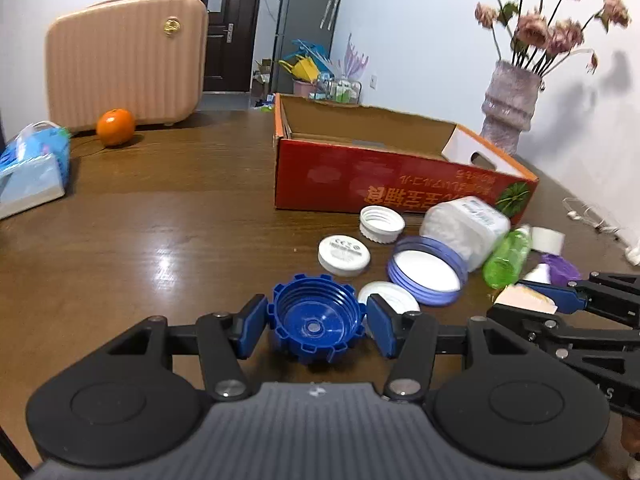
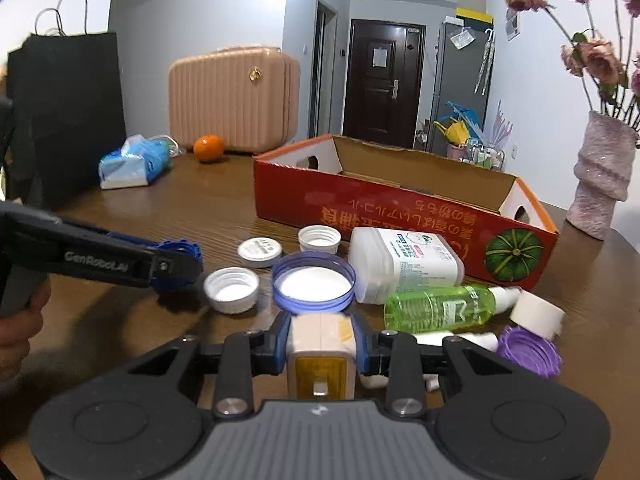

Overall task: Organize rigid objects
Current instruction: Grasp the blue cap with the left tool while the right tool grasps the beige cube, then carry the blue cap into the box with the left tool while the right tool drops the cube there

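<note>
My left gripper (image 1: 316,326) is shut on a dark blue toothed cap (image 1: 316,322), its open side facing me; it shows in the right wrist view too (image 2: 180,254). My right gripper (image 2: 322,344) is shut on a cream and amber plug-like block (image 2: 322,354), also seen in the left wrist view (image 1: 524,299). The red cardboard box (image 1: 400,188) stands open behind the clutter (image 2: 400,216). Loose on the table lie white caps (image 2: 232,290), a large lilac lid (image 2: 314,282), a white jar on its side (image 2: 404,266), a green spray bottle (image 2: 440,306) and a purple cap (image 2: 528,352).
A pink suitcase (image 1: 124,60), an orange (image 1: 115,127) and a tissue pack (image 1: 32,168) sit at the far left of the brown table (image 1: 168,220). A vase of dried flowers (image 2: 602,176) stands at the right. A black paper bag (image 2: 68,116) stands far left.
</note>
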The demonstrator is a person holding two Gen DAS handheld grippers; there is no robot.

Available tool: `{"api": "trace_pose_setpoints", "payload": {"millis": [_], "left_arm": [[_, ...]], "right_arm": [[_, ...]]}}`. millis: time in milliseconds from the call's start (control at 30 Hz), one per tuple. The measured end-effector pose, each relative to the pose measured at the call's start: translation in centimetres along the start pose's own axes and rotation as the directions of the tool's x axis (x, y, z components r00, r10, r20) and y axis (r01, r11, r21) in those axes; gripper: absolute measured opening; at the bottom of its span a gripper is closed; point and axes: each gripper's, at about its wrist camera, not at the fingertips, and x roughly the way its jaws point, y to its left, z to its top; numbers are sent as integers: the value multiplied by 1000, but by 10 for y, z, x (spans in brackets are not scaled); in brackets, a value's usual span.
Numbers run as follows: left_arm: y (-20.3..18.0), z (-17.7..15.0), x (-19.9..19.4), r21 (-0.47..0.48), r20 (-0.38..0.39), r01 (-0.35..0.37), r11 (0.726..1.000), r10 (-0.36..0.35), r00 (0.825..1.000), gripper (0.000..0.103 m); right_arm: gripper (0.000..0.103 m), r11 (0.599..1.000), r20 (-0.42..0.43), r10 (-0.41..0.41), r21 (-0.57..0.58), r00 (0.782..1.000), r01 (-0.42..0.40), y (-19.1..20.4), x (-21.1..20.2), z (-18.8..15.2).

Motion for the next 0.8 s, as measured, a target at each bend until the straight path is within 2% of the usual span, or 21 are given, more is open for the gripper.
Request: {"api": "trace_pose_setpoints", "payload": {"millis": [167, 300, 500, 667, 800], "left_arm": [[-6, -25, -45, -2, 4, -4, 1000, 4, 1000, 55], [-16, -43, -78, 25, 19, 24, 999, -24, 1000, 55], [-30, -48, -99, 53, 53, 45, 998, -48, 997, 55], [-30, -20, -92, 45, 82, 76, 996, -80, 993, 55], [-27, 44, -61, 67, 123, 89, 994, -97, 988, 55]], "right_arm": [[31, 1000, 4, 14, 3, 1000, -14, 17, -37, -19], [31, 1000, 14, 14, 25, 1000, -14, 28, -62, -35], [31, 998, 54, -30, 57, 998, 27, 24, -87, -40], [31, 996, 89, -18, 93, 996, 10, 0, -89, -18], [31, 996, 112, 7, 87, 994, -17, -32, -61, 30]]}}
